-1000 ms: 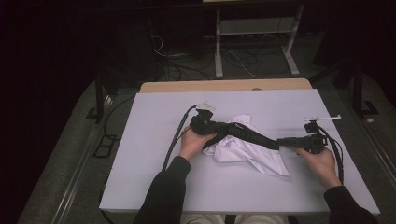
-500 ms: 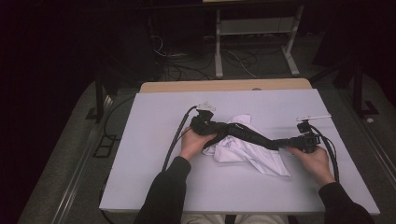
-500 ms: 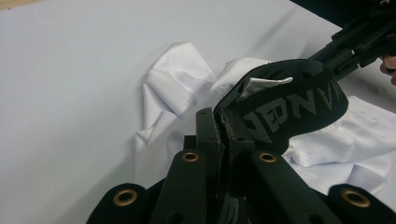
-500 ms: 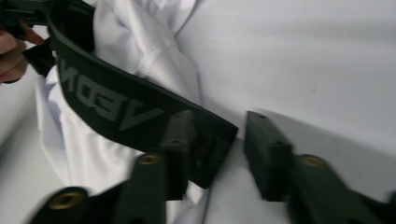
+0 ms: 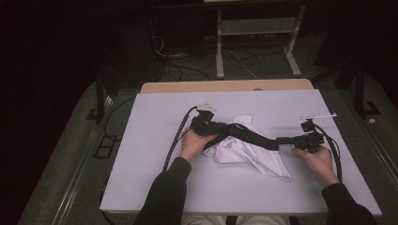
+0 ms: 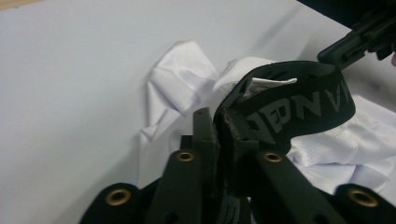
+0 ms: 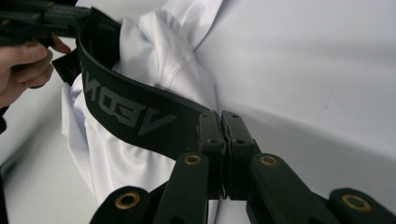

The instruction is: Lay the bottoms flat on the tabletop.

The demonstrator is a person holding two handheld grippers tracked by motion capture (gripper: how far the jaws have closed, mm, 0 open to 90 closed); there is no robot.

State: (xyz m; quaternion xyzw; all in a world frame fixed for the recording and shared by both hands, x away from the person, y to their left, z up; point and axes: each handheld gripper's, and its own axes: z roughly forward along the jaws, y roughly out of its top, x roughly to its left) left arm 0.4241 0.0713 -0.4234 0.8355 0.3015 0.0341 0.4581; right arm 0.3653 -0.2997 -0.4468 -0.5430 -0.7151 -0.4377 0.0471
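Observation:
A white garment (image 5: 253, 158) with a black lettered waistband (image 5: 253, 137) lies crumpled mid-table. The band is stretched between both grippers. My left gripper (image 5: 226, 128) pinches its left end. In the left gripper view the jaws (image 6: 217, 119) have just eased slightly apart, with the folded band (image 6: 299, 107) and its white label (image 6: 268, 84) still clamped between them. My right gripper (image 5: 281, 139) holds the right end. Its jaws (image 7: 222, 119) have just been closing and now meet on the band (image 7: 135, 116), with white cloth (image 7: 159, 56) hanging below.
The white table (image 5: 155, 140) runs wide on every side of the garment. A wooden board (image 5: 225, 86) borders its far edge. Cables trail from both grippers across the surface. Beyond the table stand a metal frame (image 5: 256, 33) and floor cables.
The right gripper has nudged slightly left onto the waistband's right end. The left hand and the garment lie as before.

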